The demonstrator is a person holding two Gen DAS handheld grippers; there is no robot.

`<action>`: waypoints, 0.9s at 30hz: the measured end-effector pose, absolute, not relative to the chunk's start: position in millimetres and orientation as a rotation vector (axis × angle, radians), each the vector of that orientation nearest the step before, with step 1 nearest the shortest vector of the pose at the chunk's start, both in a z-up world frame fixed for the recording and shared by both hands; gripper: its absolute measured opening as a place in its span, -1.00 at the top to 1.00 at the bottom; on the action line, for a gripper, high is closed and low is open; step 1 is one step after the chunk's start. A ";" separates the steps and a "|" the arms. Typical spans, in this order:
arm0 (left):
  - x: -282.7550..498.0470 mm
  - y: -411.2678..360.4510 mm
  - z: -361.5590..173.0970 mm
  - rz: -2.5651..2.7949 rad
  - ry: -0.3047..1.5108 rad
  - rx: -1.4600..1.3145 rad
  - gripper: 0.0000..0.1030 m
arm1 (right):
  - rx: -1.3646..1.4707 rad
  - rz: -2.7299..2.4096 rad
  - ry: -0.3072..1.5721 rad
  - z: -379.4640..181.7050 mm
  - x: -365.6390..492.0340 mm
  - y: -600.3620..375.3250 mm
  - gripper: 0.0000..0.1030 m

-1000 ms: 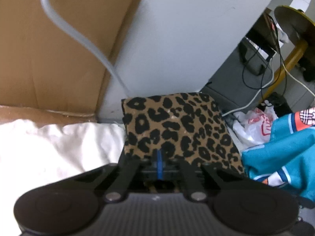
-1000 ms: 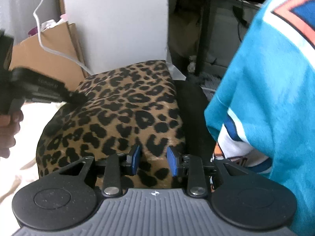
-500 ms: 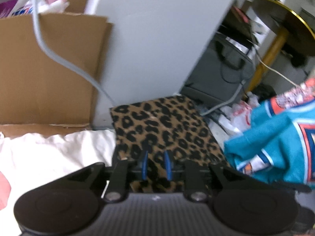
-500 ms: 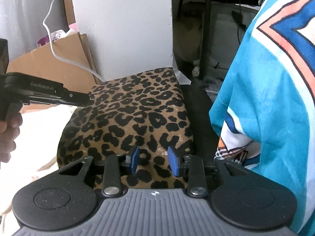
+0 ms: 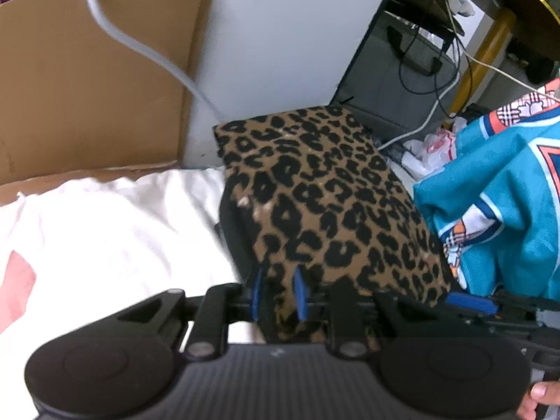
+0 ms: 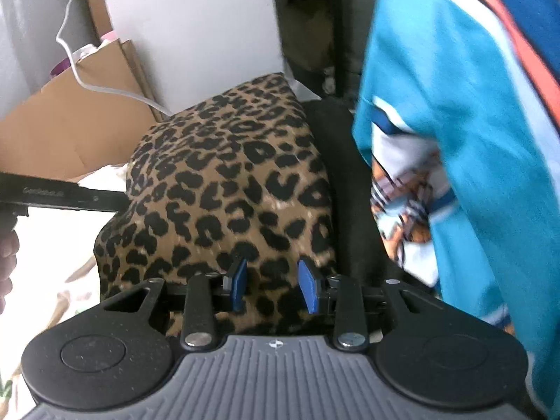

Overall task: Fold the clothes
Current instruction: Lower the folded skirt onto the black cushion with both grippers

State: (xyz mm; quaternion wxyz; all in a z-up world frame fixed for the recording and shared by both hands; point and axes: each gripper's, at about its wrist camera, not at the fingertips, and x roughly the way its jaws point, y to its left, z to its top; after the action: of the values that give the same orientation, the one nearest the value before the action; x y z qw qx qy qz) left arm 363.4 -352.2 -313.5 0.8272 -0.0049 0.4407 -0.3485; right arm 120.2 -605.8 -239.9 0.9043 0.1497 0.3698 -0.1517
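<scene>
A folded leopard-print garment (image 5: 325,203) lies on the white bed sheet (image 5: 105,238); it also shows in the right wrist view (image 6: 224,182). My left gripper (image 5: 278,295) is open, its blue pads astride the garment's near left edge. My right gripper (image 6: 273,285) is open, its pads over the garment's near edge. The left gripper's arm (image 6: 59,197) reaches in from the left in the right wrist view. A teal jersey (image 6: 465,147) lies bunched to the right of the garment, also in the left wrist view (image 5: 500,203).
A cardboard box (image 5: 87,80) and a white panel (image 5: 280,35) with a grey cable (image 5: 140,45) stand behind the bed. A gold-legged table (image 5: 497,35), cables and plastic bags (image 5: 430,147) are on the floor at the right.
My left gripper has opened, letting go of the garment, and drawn back along its left edge. My right gripper has opened a little wider. The teal jersey has shifted.
</scene>
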 end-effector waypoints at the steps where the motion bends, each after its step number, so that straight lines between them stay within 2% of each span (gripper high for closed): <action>1: 361.9 -349.0 -313.0 -0.736 0.942 -0.014 0.57 | 0.321 -0.320 0.765 -240.5 115.9 -605.7 0.22; 3: 359.3 -342.6 -312.9 -0.723 0.957 -0.031 0.44 | 0.341 -0.330 0.764 -240.6 108.3 -604.1 0.23; 4: 358.5 -339.6 -313.2 -0.710 0.965 -0.046 0.30 | 0.353 -0.330 0.761 -240.0 105.1 -603.3 0.22; 6: 358.2 -335.5 -314.9 -0.676 0.980 -0.085 0.15 | 0.373 -0.314 0.742 -236.8 98.8 -601.4 0.22; 9: 354.6 -335.7 -315.2 -0.685 0.999 -0.136 0.05 | 0.402 -0.312 0.711 -231.1 93.6 -598.5 0.22; 13: 346.7 -342.6 -313.4 -0.710 0.990 -0.146 -0.21 | 0.472 -0.299 0.701 -231.6 93.6 -592.9 0.22; 16: 343.6 -349.8 -317.8 -0.721 0.998 -0.126 -0.22 | 0.532 -0.257 0.708 -236.4 92.6 -584.6 0.22; 19: 340.6 -353.6 -322.9 -0.731 1.003 -0.117 -0.21 | 0.557 -0.210 0.732 -243.7 90.2 -574.1 0.09; 22: 338.3 -355.5 -325.1 -0.749 1.011 -0.126 -0.12 | 0.566 -0.177 0.753 -251.4 86.8 -565.6 0.01; 27: 335.3 -358.7 -323.2 -0.755 1.014 -0.109 -0.07 | 0.604 -0.127 0.771 -264.5 87.5 -553.3 0.01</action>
State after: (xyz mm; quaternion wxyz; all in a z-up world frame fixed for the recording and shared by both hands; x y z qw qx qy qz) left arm 335.3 -358.7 -323.2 0.8053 -0.0511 0.4737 -0.3529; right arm 87.5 -553.3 -264.5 0.8806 0.2897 0.3700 -0.0611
